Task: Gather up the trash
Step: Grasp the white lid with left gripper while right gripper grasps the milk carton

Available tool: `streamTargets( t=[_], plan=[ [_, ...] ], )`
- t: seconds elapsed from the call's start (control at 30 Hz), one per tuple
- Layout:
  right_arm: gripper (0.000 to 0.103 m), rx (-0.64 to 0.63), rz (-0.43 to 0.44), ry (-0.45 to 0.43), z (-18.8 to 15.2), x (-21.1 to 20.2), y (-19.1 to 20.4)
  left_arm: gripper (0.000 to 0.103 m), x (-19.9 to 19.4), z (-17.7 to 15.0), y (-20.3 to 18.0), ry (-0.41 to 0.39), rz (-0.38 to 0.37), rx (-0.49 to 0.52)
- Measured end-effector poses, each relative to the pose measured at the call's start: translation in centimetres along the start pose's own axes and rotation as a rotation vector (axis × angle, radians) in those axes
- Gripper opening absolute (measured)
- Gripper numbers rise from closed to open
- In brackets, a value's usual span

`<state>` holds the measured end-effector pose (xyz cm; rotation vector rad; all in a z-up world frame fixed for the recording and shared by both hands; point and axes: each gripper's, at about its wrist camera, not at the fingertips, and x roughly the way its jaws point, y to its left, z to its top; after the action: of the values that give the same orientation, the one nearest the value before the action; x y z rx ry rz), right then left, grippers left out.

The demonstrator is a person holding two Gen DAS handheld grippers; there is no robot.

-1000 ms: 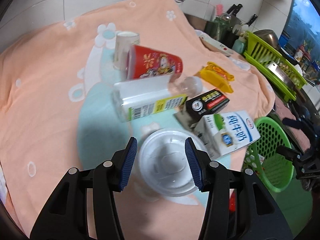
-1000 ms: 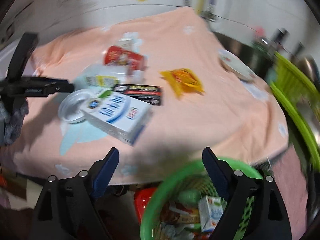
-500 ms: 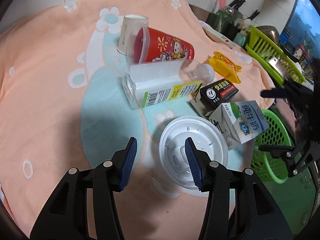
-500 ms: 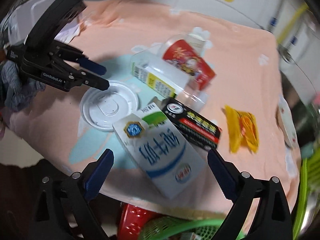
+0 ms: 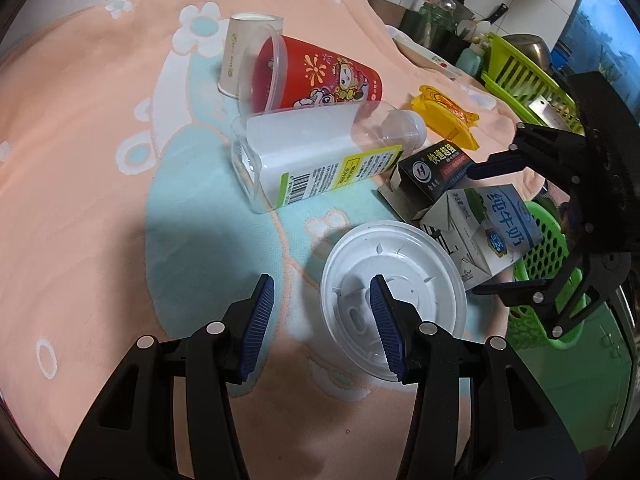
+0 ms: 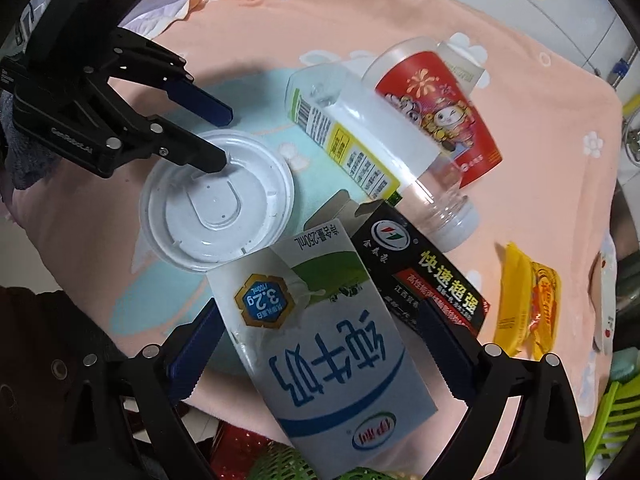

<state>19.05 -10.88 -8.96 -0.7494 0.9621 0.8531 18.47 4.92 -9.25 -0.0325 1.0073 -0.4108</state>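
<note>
From the left wrist we see our left gripper point(image 5: 322, 322) half open over the peach cloth point(image 5: 80, 160) on the worktop, gripping nothing; its right finger overlaps the white plastic lid point(image 5: 416, 272), its left finger stands over bare cloth. Beyond lie a clear bottle point(image 5: 316, 156), a red cup point(image 5: 320, 76) and a black box point(image 5: 436, 168). From the right wrist we see our right gripper point(image 6: 320, 350) spread wide, the milk carton point(image 6: 328, 344) lying between its fingers with gaps on both sides, nothing pinched. The green basket point(image 6: 280, 466) sits below the worktop's edge.
</note>
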Motion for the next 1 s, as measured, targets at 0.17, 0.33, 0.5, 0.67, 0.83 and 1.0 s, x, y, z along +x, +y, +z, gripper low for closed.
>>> streamTargets(
  t=[0.17,0.33,0.5,0.67,0.83,1.0],
  plan=[
    [0.086,0.039,0.027,0.008,-0.1,0.6,0.0,0.043,0.4,-0.1,-0.7,0.009,-0.011,0.03],
    [0.079,0.078,0.006,-0.012,-0.6,0.0,0.5,0.035,0.6,0.0,-1.3,0.006,-0.007,0.05],
    [0.071,0.156,-0.011,-0.046,-2.0,-1.1,0.6,0.027,0.5,-0.1,-1.9,-0.01,0.025,0.063],
    [0.068,0.229,-0.021,-0.084,-3.1,-2.5,1.0,0.01,0.3,-0.3,-1.9,-0.024,0.061,0.05],
    [0.068,0.281,-0.012,-0.131,-3.9,-3.9,1.6,0.008,-0.6,-0.6,-2.2,-0.043,0.068,0.043],
    [0.066,0.317,-0.013,-0.17,-4.0,-5.3,1.9,0.006,-2.1,-0.7,-2.7,-0.077,0.069,0.05]
  ],
)
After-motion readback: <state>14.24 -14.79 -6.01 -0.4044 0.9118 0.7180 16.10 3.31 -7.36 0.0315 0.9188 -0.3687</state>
